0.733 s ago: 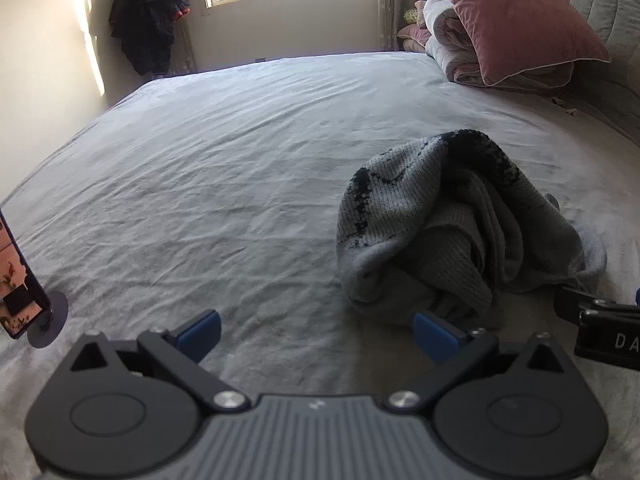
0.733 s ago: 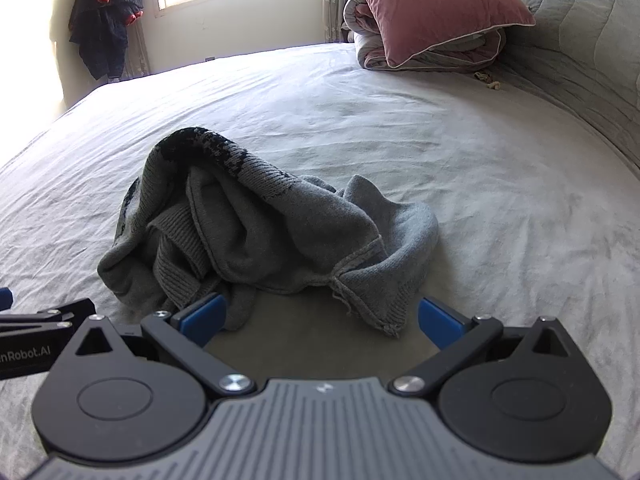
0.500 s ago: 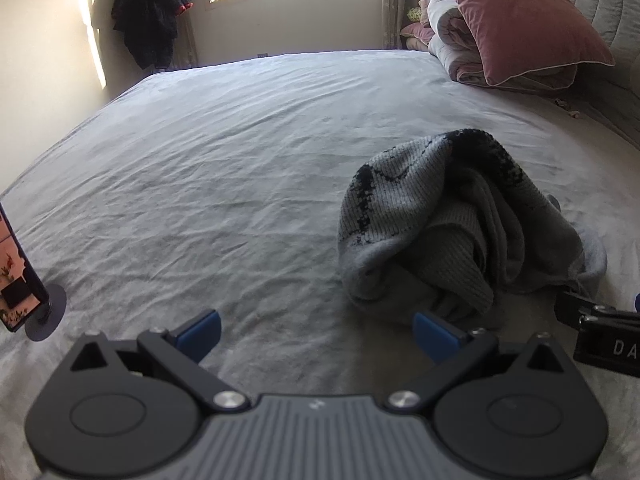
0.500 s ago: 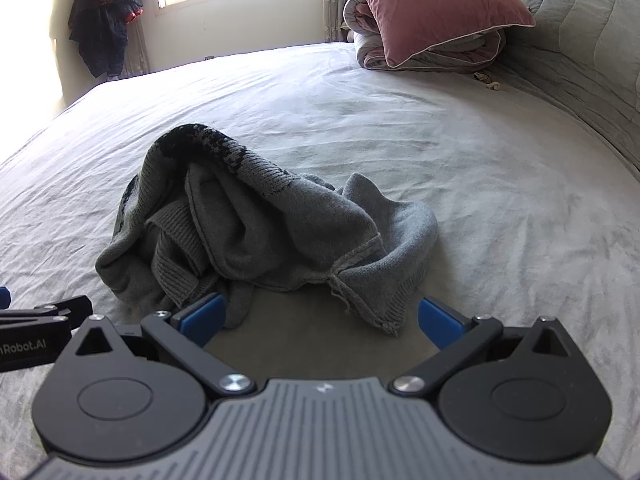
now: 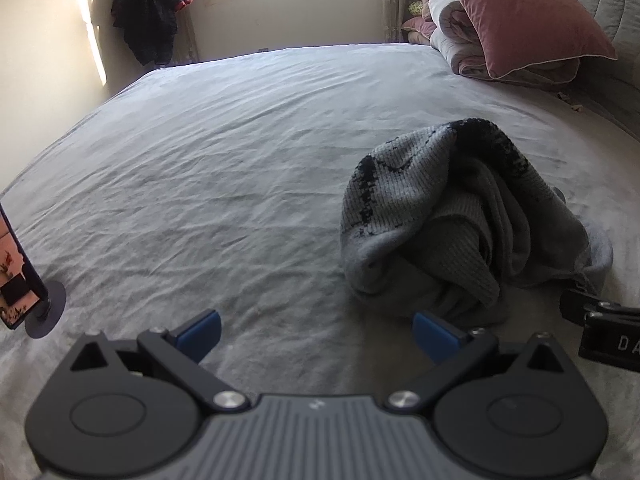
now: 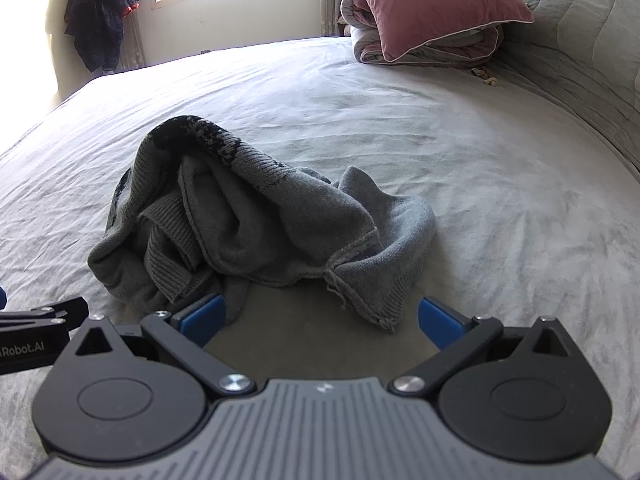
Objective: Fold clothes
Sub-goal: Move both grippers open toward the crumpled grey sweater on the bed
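Note:
A grey knit sweater with a dark pattern [image 5: 460,220] lies crumpled in a heap on the bed; it also shows in the right wrist view [image 6: 248,224]. My left gripper [image 5: 316,332] is open and empty, just short of the heap, which lies ahead to its right. My right gripper [image 6: 320,316] is open and empty, its blue pads on either side of the heap's near hem. Each gripper shows at the edge of the other's view: the right one [image 5: 600,332] and the left one [image 6: 36,336].
The grey bedsheet [image 5: 200,168] stretches to the left and far side. A pink pillow [image 6: 432,4] on a folded quilt [image 6: 452,52] lies at the headboard end. A phone on a stand [image 5: 20,272] sits at the left edge. A dark jacket [image 5: 152,12] hangs by the window.
Both grippers have drifted slightly; the sweater sits a touch lower in the right wrist view. Both stay open, and the sweater has not moved.

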`<act>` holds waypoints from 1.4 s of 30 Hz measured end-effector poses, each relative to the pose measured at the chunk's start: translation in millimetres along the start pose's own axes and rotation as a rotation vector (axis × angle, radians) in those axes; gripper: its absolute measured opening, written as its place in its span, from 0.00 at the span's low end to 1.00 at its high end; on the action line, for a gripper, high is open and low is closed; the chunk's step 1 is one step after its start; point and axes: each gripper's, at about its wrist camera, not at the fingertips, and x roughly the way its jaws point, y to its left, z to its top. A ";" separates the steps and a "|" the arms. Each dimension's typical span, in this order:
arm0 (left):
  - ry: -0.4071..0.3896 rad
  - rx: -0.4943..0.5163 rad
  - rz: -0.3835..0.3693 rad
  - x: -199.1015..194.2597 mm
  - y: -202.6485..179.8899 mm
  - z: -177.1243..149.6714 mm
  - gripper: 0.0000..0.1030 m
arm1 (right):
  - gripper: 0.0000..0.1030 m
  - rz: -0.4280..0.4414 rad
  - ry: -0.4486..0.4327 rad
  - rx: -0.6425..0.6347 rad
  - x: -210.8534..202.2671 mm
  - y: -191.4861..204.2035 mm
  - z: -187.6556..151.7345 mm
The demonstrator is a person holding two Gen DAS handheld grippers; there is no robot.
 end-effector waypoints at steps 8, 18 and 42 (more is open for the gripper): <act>0.029 -0.012 -0.008 4.7 0.9 -3.9 1.00 | 1.00 -0.001 0.010 0.006 1.4 0.0 0.7; 0.040 -0.014 -0.010 5.5 0.7 -3.1 1.00 | 1.00 -0.001 0.016 0.012 0.9 0.0 0.6; 0.061 -0.016 -0.019 8.9 0.6 -2.9 1.00 | 1.00 0.005 0.035 0.012 3.3 0.2 -1.2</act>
